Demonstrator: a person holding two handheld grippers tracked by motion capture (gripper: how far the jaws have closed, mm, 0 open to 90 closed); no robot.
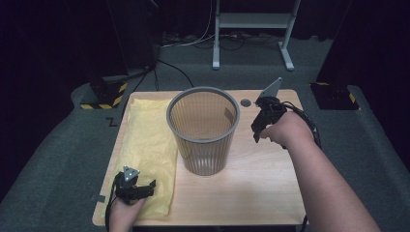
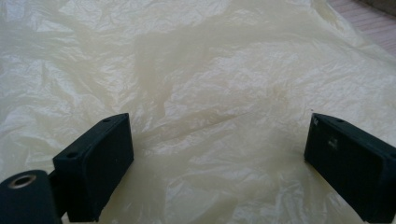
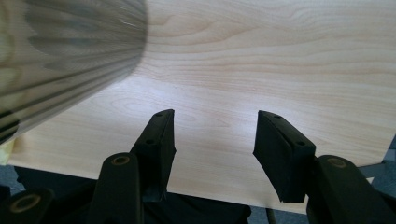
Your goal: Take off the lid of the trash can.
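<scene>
We see the right gripper (image 1: 257, 129) raised beside the bin (image 1: 203, 128), jaws apart, empty; the left gripper (image 1: 145, 189) gapes over the yellow bag (image 1: 150, 140); wooden table (image 1: 251, 179), dark room.

- Your left hand (image 1: 124, 210) comes in at the bottom left corner of the high view, low and close to you.
- Your left gripper (image 1: 147, 189) points to the right in that view, with its grey plate on top.
- In the left gripper view its jaws stand wide apart, with nothing pinched between the pads.
- Your right forearm (image 1: 329, 193) reaches in from the bottom right and runs forward and left.
- Your right hand (image 1: 286, 129) is raised, wrist bent, the cable looping round its outer side.
- Your right gripper (image 1: 256, 130) points down and left.
- In the right gripper view its jaws stand partly apart, with nothing between them.
</scene>
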